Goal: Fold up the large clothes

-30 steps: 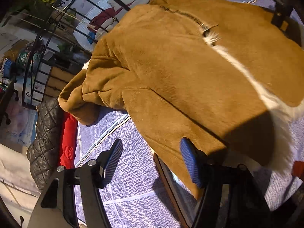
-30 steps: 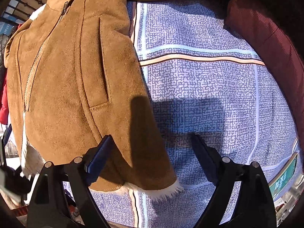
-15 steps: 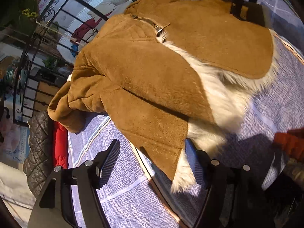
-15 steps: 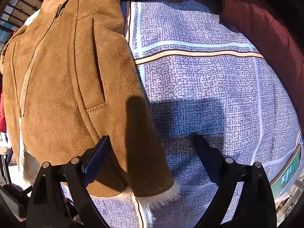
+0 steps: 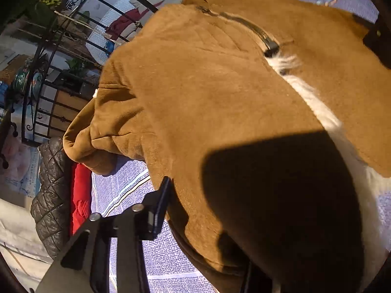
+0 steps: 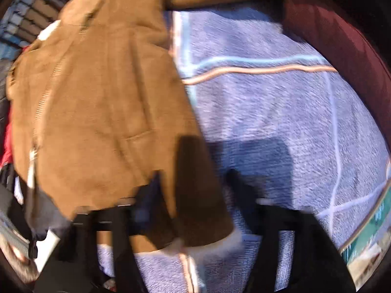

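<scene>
A tan suede jacket (image 5: 220,92) with white fleece lining (image 5: 327,119) and a zipper lies on a lilac patterned blanket (image 5: 127,188). In the left wrist view the jacket's hem drapes over my left gripper (image 5: 207,219); only the left finger (image 5: 158,210) shows and the other is hidden under the fabric. In the blurred right wrist view the jacket (image 6: 102,112) lies to the left on the blanket (image 6: 268,112). My right gripper (image 6: 193,195) has its jaws apart around the jacket's lower corner.
A black quilted garment (image 5: 48,195) and a red one (image 5: 80,195) lie at the blanket's left edge. A black metal railing (image 5: 48,56) stands beyond. A dark red cushion (image 6: 342,44) sits at the right. A green-edged object (image 6: 371,239) lies at the lower right.
The left gripper has pushed in under the jacket's hem, so the jacket now covers its right finger. The right view has shifted and blurred, with the jaws somewhat closer around the jacket corner.
</scene>
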Demonstrator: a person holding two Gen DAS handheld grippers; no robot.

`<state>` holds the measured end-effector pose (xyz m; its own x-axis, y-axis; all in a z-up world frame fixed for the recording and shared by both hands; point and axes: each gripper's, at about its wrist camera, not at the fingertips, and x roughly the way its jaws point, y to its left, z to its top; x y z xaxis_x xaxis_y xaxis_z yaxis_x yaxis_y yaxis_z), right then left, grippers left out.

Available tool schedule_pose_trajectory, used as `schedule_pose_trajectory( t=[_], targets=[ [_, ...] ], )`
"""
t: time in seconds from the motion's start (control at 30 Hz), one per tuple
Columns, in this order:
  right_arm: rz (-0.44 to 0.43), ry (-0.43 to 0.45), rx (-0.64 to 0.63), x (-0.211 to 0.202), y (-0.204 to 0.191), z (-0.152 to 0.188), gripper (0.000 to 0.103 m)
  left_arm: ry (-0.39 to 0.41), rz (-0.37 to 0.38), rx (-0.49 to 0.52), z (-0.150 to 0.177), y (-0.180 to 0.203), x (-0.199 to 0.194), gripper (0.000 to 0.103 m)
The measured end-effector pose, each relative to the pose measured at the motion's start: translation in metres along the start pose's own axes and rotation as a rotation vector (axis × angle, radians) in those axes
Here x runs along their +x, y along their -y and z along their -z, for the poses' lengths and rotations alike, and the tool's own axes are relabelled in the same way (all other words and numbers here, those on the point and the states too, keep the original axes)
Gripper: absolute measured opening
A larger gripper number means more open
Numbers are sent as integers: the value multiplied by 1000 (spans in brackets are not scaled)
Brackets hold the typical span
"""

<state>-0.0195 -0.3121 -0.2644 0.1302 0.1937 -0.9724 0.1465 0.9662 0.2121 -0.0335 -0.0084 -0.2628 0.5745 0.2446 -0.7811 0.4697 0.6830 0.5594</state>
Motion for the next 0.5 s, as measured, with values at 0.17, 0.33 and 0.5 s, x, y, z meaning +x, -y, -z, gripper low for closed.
schedule_pose_trajectory(
  t=[0.17, 0.33, 0.5],
  targets=[
    [-189, 51, 102, -47, 7, 21, 13, -55, 47, -429, 39, -111, -24, 10],
    [-278, 93, 65, -115, 17, 45, 12, -85, 189, -791, 92, -182, -37, 11],
    [-189, -92, 141, -48, 44, 63, 13, -364, 499, -1381, 196, -166, 37, 41]
  ],
)
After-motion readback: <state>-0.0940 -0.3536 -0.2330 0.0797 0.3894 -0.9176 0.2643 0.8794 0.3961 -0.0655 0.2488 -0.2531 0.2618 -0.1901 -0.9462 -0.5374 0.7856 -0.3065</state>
